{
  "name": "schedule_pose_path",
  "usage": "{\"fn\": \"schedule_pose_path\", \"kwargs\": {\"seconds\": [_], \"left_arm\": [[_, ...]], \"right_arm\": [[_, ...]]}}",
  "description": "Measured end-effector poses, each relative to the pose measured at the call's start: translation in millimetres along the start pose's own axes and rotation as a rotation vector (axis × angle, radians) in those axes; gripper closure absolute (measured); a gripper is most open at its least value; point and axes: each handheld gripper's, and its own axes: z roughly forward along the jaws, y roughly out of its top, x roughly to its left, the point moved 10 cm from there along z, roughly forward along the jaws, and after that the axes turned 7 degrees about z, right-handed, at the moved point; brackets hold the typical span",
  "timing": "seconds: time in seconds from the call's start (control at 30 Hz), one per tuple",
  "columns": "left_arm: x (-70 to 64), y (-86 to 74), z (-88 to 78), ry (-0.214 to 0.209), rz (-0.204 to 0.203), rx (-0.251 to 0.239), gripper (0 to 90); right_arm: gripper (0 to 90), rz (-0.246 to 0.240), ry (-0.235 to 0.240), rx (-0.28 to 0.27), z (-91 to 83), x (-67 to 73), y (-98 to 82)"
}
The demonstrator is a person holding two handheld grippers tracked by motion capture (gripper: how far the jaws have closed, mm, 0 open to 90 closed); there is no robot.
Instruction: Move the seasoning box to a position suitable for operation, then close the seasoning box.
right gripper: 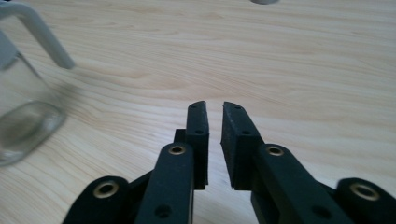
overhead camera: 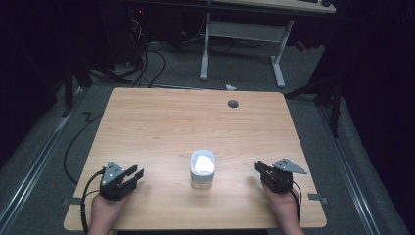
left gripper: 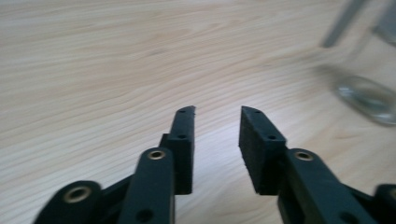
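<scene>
A clear glass jar with a white lid stands upright on the wooden table, near its front middle. My left gripper rests at the front left, pointing toward the jar, well apart from it. Its jaws are open with nothing between them; the jar is a blur at the right of that view. My right gripper sits at the front right, also aimed at the jar. Its jaws stand a narrow gap apart over bare wood. The jar shows blurred at the left there.
A round grey grommet sits in the tabletop near the far edge. Beyond the table, white desk legs and loose cables lie on the grey floor. The room around is dark.
</scene>
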Motion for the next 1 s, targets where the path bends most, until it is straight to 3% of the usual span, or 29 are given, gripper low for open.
{"fn": "schedule_pose_path", "kwargs": {"seconds": [0.03, 0.07, 0.13, 0.37, 0.5, 0.67, 0.73, 1.0], "left_arm": [[0.0, 0.0, 0.0, 0.0, 0.0, 0.0, 61.1], [9.3, 3.3, -1.8, 0.028, 0.0, -0.017, 58.9], [15.8, 2.4, -2.0, 0.054, 0.007, -0.019, 57.0], [19.6, -8.3, -2.3, 0.087, 0.056, 0.01, 56.0], [18.4, -10.3, -7.0, 0.094, 0.094, 0.013, 55.6], [20.6, -9.1, -11.7, 0.102, 0.056, 0.0, 55.6], [20.6, -11.7, -11.2, 0.1, 0.072, 0.011, 55.5], [18.9, -12.0, -9.3, 0.089, 0.064, 0.011, 55.4]], "right_arm": [[77.4, 0.007, -0.006, -0.001, -1.8, -3.6, -1.8], [75.5, 0.012, -0.018, -0.01, -4.7, -9.1, -4.5], [72.5, 0.024, -0.034, -0.023, -10.3, -16.3, -8.4], [69.0, 0.035, -0.083, -0.044, -19.4, -30.2, -12.3], [68.3, 0.036, -0.072, -0.048, -18.0, -27.3, -10.1], [67.9, 0.017, -0.068, -0.057, -18.5, -20.9, -7.8], [67.9, 0.023, -0.066, -0.056, -18.6, -20.6, -8.7], [67.9, 0.017, -0.064, -0.05, -15.9, -20.2, -8.5]]}}
